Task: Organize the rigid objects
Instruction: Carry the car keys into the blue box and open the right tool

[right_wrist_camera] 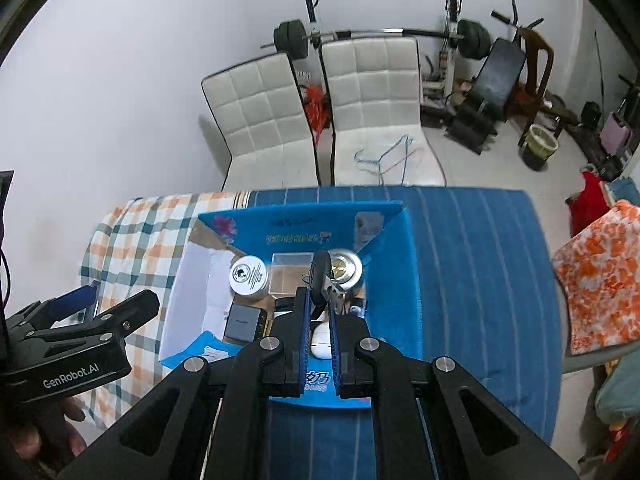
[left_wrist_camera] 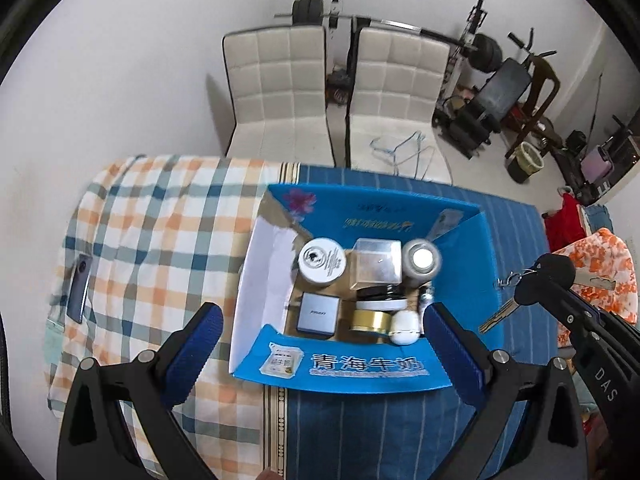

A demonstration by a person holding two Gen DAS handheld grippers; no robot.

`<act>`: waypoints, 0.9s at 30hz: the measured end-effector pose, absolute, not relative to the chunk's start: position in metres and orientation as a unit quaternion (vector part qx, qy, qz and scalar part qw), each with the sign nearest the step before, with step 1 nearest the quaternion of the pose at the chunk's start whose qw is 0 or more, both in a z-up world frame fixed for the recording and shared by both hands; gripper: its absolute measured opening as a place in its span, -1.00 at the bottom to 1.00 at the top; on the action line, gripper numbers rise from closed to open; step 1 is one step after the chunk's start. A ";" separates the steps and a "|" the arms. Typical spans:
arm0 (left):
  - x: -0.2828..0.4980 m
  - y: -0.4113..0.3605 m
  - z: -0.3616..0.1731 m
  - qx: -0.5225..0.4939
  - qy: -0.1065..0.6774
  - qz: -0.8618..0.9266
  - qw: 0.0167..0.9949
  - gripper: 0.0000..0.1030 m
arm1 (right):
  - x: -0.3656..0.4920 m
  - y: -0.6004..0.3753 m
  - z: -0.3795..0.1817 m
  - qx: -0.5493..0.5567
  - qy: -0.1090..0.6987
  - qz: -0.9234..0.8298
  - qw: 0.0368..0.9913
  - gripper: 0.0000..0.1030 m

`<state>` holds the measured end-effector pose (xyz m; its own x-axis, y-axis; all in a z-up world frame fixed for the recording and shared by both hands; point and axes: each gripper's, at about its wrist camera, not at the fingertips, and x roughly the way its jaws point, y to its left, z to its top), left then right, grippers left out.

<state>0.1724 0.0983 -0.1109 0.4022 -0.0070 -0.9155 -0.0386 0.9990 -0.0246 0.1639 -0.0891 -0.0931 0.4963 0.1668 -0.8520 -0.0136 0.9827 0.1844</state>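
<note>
The blue cardboard box (left_wrist_camera: 372, 372) stands open on the table, its flaps up. Inside, at the far side, a white round jar (left_wrist_camera: 322, 261), a clear plastic cube (left_wrist_camera: 376, 264) and a silver can (left_wrist_camera: 421, 259) stand upright in a row. Nearer lie a grey square case (left_wrist_camera: 318, 313), a black-lidded jar (left_wrist_camera: 380, 298), a gold tin (left_wrist_camera: 370, 321) and a white earbud case (left_wrist_camera: 406, 327). A bunch of keys (left_wrist_camera: 516, 292) with a black fob hangs in the air at 3 o'clock from the box.

2 white chairs (left_wrist_camera: 340, 92), barbell rack (left_wrist_camera: 472, 36), white wall (left_wrist_camera: 120, 60)
</note>
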 end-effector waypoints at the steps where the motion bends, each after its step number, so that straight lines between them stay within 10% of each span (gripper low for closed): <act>1: 0.173 0.100 -0.117 -0.021 0.552 0.009 0.834 0.99 | 0.169 -0.087 -0.104 0.078 0.506 0.053 0.858 -0.82; 27: 0.220 0.111 -0.250 -0.001 0.628 0.006 0.778 0.99 | 0.224 -0.067 -0.325 0.012 0.657 -0.011 0.754 -0.78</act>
